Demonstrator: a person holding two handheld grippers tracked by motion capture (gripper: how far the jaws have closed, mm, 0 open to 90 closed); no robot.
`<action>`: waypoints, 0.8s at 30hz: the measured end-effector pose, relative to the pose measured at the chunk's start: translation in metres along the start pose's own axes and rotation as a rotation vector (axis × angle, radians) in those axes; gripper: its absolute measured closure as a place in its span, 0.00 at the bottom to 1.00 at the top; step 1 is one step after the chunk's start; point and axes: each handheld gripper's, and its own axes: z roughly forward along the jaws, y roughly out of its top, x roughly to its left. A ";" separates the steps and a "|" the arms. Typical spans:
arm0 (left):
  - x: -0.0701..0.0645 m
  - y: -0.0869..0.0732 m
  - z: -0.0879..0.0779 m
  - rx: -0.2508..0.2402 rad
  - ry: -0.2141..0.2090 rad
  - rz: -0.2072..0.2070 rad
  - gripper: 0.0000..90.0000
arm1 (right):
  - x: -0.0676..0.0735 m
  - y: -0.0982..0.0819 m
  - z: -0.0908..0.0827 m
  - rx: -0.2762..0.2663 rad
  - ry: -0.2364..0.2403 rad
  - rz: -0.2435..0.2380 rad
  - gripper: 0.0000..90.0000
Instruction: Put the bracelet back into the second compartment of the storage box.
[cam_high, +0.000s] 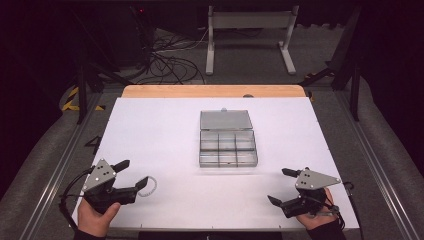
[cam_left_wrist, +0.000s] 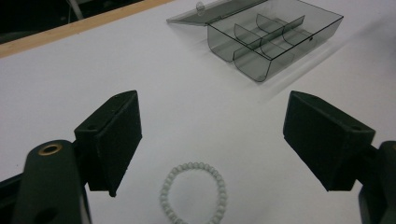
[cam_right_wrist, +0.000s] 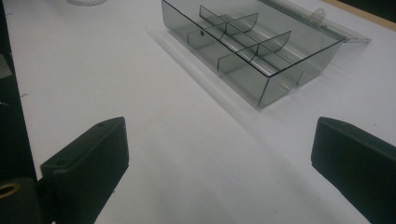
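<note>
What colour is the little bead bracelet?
The bracelet is pale white, almost milky; the left gripper view shows it best.

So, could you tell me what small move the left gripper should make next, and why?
Probably ease the left gripper forward and down over the bracelet. Its jaws stand wide open and hold nothing, and the bracelet lies flat on the table just short of them. The box sits open with its compartments bare, so picking up the bracelet seems the likely first step.

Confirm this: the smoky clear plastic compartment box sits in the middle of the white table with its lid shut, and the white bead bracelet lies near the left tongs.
Not quite: the smoky clear plastic compartment box has its lid open, folded back flat, as the high view shows. The rest holds: it sits mid-table, and the white bead bracelet lies near the left tongs.
</note>
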 end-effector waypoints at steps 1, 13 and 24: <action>0.000 0.001 0.001 0.002 0.003 -0.003 0.22 | 0.000 0.000 0.000 0.000 0.000 0.000 0.06; 0.009 0.011 0.013 0.018 -0.001 -0.011 0.22 | -0.001 0.000 0.000 -0.003 0.009 0.003 0.05; 0.017 0.015 0.021 0.054 0.001 0.001 0.22 | -0.001 -0.001 0.000 -0.003 0.015 0.002 0.06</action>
